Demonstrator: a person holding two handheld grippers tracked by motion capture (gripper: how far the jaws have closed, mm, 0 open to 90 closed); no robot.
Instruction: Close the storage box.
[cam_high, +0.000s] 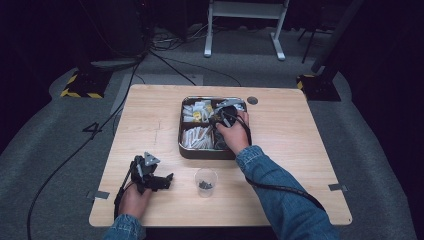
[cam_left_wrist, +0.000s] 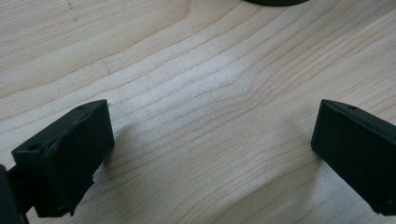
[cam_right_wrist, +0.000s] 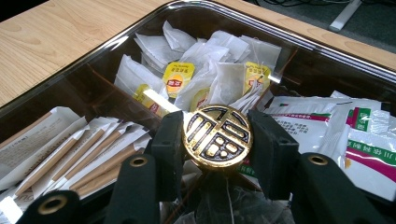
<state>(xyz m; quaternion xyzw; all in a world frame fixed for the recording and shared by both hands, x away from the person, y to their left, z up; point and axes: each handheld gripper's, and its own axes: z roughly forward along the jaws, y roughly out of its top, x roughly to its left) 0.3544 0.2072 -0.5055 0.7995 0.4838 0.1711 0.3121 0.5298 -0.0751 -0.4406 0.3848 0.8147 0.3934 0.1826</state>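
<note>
1. Gold and black, the round knob (cam_right_wrist: 217, 136) sits squarely between the two black jaws of my right gripper (cam_right_wrist: 217, 140), which are closed against its left and right edges and hold it.
2. My right gripper (cam_high: 223, 116) is over the dark tray (cam_high: 182, 150) at the far middle of the wooden table (cam_high: 150, 115), and the knob is held above the tray's compartments.
3. Up close the knob is a shiny disc with a raised gold pattern, like a stylised character, on a black ground; what hangs below it is clear and crumpled, and I cannot tell what it is.
4. Behind it lie white tea bags (cam_right_wrist: 224, 74) with yellow tags (cam_right_wrist: 178, 79) bearing a small red mark too fine to read.
5. Left of it lie paper-wrapped sticks (cam_right_wrist: 74, 154); right of it, white sachets (cam_right_wrist: 369, 144) with green and magenta print.
6. My left gripper (cam_high: 150, 175) rests on the table near me, jaws wide apart over bare wood, beside a small clear cup (cam_high: 205, 181).
</note>
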